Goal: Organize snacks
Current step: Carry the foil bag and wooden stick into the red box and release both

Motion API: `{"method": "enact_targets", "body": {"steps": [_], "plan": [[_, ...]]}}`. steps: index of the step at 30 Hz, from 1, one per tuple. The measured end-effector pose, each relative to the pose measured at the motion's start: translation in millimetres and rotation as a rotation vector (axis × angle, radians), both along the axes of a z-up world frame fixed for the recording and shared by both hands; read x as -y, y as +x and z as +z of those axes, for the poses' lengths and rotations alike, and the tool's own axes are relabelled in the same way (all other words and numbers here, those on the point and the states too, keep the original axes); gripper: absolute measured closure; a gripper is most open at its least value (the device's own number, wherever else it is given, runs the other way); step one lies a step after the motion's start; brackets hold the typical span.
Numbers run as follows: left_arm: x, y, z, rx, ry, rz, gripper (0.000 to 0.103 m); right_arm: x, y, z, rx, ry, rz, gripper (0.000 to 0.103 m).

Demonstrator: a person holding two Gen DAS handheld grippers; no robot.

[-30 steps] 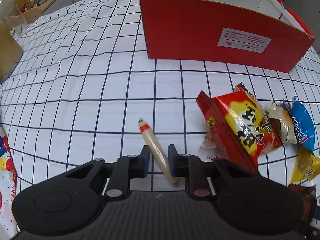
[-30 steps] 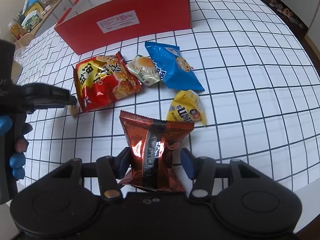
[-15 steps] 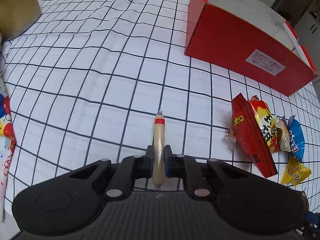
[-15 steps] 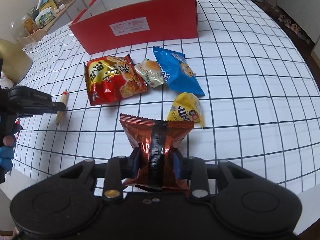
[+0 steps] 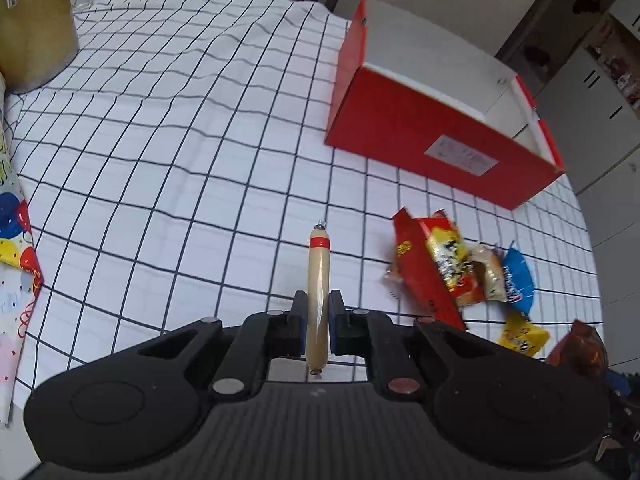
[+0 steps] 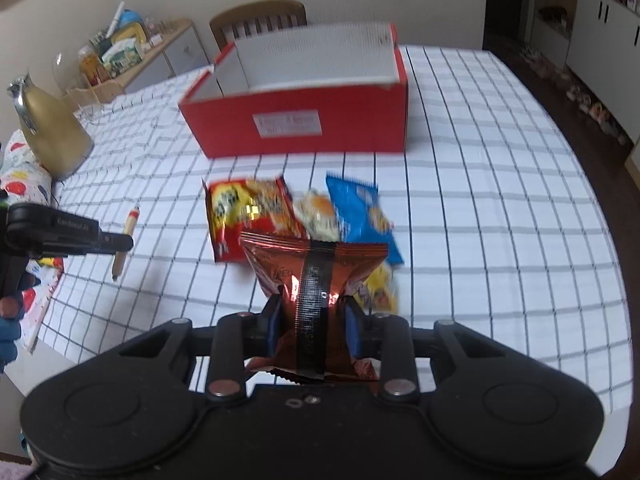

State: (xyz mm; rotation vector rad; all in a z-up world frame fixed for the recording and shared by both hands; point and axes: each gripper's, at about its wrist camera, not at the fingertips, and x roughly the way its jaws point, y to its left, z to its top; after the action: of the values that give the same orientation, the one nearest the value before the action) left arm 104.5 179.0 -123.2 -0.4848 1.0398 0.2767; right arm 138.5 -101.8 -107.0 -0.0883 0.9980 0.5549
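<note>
Both pickups complete within the last second. Left gripper (image 5: 319, 322), previously straddling the sausage stick (image 5: 318, 280) loosely, now clamps it clear of the cloth. Right gripper (image 6: 312, 320) pinches the copper snack bag (image 6: 314, 272), lifted. Red box (image 6: 296, 128) ahead, apparently empty; drop-off likely follows.

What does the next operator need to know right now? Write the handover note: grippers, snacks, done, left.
Left gripper: shut on the sausage stick, held off the table.
Right gripper: shut on the brown foil packet, also held off the table.
Red box: open at the far side of the checked tablecloth; no snacks show in the part of the inside that is visible.
On the cloth, in front of the box: red-yellow bag, pale bun packet, blue bag, yellow packet.
Done: two snacks picked up.
Left: likely drop both in the box, then fetch the other four.
</note>
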Motion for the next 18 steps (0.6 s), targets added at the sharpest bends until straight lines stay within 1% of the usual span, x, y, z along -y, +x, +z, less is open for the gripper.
{"method": "enact_targets", "body": {"steps": [7,10,18], "plan": [[12.3,14.3,29.6,0.066,0.009,-0.052,0.093,-9.3,26.9,27.8,0.086,0.007,0.017,0.073],[16.8,27.0,39.9,0.081,0.046,-0.073,0.093,-15.8,40.6,39.2,0.122,0.007,0.025,0.073],[16.0,67.1,71.7,0.145,0.060,-0.105,0.093,-38.6,82.4,66.4,0.199,0.013,0.043,0.073]]}}
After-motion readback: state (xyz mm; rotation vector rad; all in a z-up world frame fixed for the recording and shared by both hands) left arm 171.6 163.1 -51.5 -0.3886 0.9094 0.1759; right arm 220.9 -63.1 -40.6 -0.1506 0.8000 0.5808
